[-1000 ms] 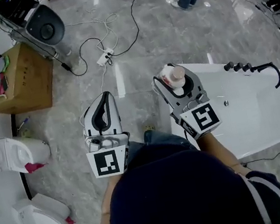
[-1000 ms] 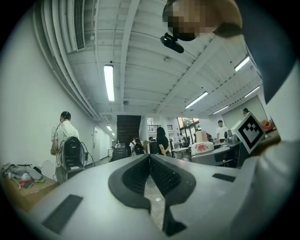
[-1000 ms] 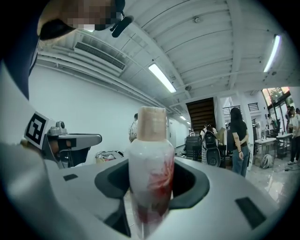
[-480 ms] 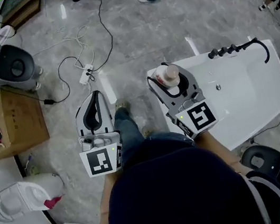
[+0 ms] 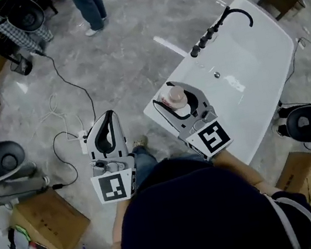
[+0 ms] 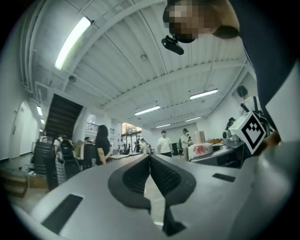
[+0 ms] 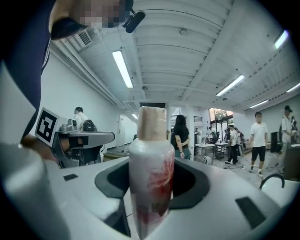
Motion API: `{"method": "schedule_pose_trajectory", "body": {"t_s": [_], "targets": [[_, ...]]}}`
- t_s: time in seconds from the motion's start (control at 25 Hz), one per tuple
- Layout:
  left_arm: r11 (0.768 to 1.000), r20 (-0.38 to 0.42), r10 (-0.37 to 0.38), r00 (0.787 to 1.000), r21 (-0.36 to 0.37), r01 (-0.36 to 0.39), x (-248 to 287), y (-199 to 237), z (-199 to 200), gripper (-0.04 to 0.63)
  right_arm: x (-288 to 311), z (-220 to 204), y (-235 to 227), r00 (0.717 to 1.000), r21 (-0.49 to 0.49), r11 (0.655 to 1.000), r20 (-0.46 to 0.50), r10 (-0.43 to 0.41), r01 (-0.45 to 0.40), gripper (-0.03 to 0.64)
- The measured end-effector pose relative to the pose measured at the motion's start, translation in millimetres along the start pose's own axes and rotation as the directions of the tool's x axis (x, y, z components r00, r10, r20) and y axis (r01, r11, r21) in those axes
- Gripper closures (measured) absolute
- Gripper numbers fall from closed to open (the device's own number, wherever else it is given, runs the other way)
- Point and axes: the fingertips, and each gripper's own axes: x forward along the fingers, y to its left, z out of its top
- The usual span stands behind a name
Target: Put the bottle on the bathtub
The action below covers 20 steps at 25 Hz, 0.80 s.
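Observation:
My right gripper is shut on a white bottle with a red flower print and a tan cap. It holds the bottle upright over the near left corner of the white bathtub. In the right gripper view the bottle stands between the jaws, cap up. To the left, over the grey floor, my left gripper is shut with nothing in it. In the left gripper view its jaws meet at the tips.
A black faucet set stands on the tub's far rim. Cables and a power strip lie on the floor at left, beside a cardboard box. A person stands further off. Another box sits at right.
The view has swung right, so the bathtub now lies diagonally ahead. Both grippers moved with it; the bottle stays held over the tub's near corner.

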Motion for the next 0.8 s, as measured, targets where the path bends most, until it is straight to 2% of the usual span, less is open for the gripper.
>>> {"method": "schedule_pose_trajectory", "body": {"t_s": [0.08, 0.16, 0.36, 0.48, 0.68, 0.8], "targets": [[0.995, 0.012, -0.097, 0.995, -0.009, 0.097, 30, 7, 0, 0.569, 15, 2, -16, 0.997, 0.005, 0.997, -0.006, -0.079, 0.079, 0.387], [0.979, 0.019, -0.200, 0.980, -0.029, 0.200, 56, 9, 0, 0.569, 24, 0, -30, 0.986, 0.010, 0.986, -0.019, -0.166, 0.166, 0.387], [0.902, 0.040, -0.427, 0.903, -0.057, 0.428, 104, 13, -9, 0.569, 38, -14, -55, 0.926, 0.035, 0.927, -0.076, -0.371, 0.374, 0.387], [0.853, 0.049, -0.515, 0.856, -0.065, 0.517, 128, 13, -15, 0.569, 45, -23, -69, 0.886, 0.050, 0.887, -0.102, -0.453, 0.459, 0.387], [0.760, 0.028, -0.645, 0.764, -0.086, 0.644, 144, -5, -42, 0.569, 36, -50, -76, 0.813, 0.067, 0.816, -0.160, -0.560, 0.575, 0.387], [0.731, 0.026, -0.676, 0.737, -0.106, 0.674, 144, -9, -56, 0.569, 33, -70, -71, 0.789, 0.078, 0.796, -0.219, -0.574, 0.601, 0.387]]}}
